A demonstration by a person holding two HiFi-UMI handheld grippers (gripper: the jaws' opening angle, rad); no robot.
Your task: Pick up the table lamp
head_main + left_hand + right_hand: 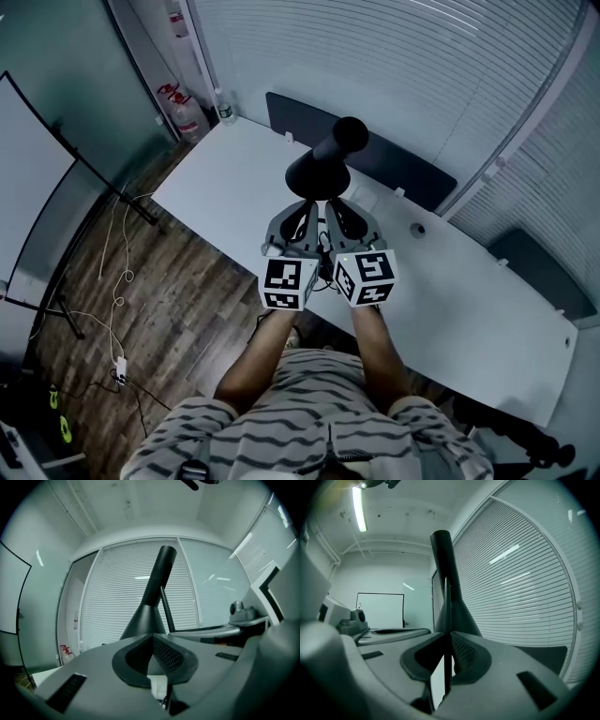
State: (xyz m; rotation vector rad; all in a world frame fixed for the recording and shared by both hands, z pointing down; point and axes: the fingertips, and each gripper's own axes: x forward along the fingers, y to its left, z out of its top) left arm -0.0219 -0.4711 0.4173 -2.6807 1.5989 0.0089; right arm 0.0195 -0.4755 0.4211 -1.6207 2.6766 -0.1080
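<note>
Head view takes in a long white table (469,309) with a dark panel (412,178) standing along its far edge, and a whiteboard (28,187) on a stand over the wooden floor at the left. On the table's near half is the black table lamp (323,164), a cone-shaped foot narrowing into a stem with a round head; whether the foot rests on the table or hangs just above it cannot be told. The left gripper (307,204) and right gripper (334,204) sit side by side, nearly touching, both aimed at the foot of the lamp from the near side. In the left gripper view the fingers (136,658) are pressed together at their tips with nothing visible between them, and the lamp (152,606) rises directly behind them. In the right gripper view the fingers (464,653) are closed on a thin black rod (447,667) that runs straight up between them and meets the lamp's stem (445,564). A large clear water jug (190,117) stands on the floor by the far wall, and a small bottle (225,111) stands at the table's far corner; what either holds cannot be made out. A small dark object (417,229) lies on the table to the right of the lamp.
</note>
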